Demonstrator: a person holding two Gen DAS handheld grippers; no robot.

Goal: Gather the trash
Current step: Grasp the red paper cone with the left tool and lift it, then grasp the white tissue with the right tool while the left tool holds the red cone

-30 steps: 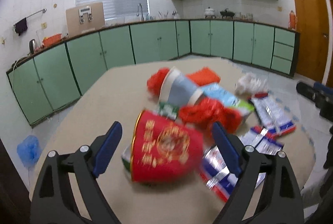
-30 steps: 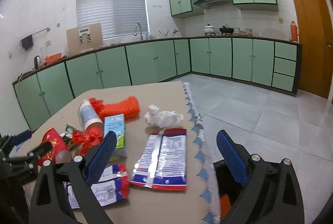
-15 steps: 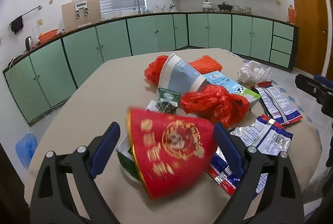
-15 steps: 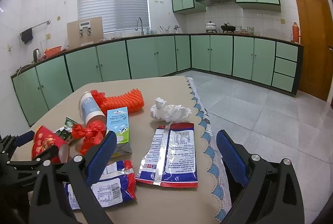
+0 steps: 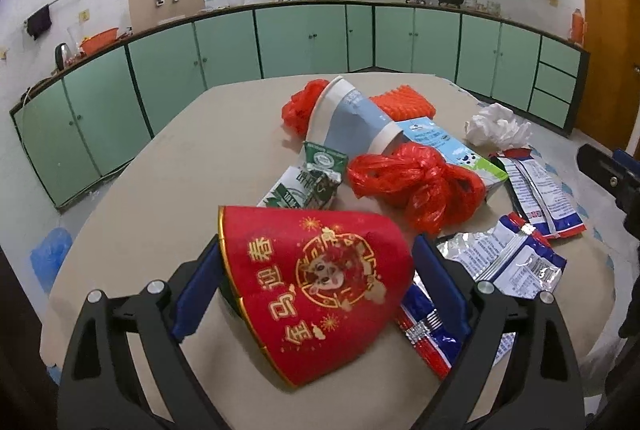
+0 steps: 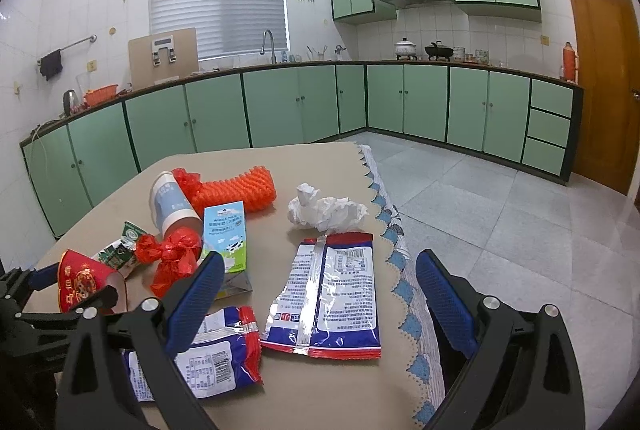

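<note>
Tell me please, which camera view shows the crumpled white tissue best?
The right wrist view: the crumpled white tissue lies near the middle, whole and unobstructed on the table. In the left wrist view it sits far right, smaller and distorted by the fisheye.

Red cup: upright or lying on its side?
On its side. The red cup lies between the left gripper's fingers, its gold rim facing left.

Each claw (image 6: 316,294) has black angular arms, silver screws and ribbed blue pads (image 6: 444,294).
</note>
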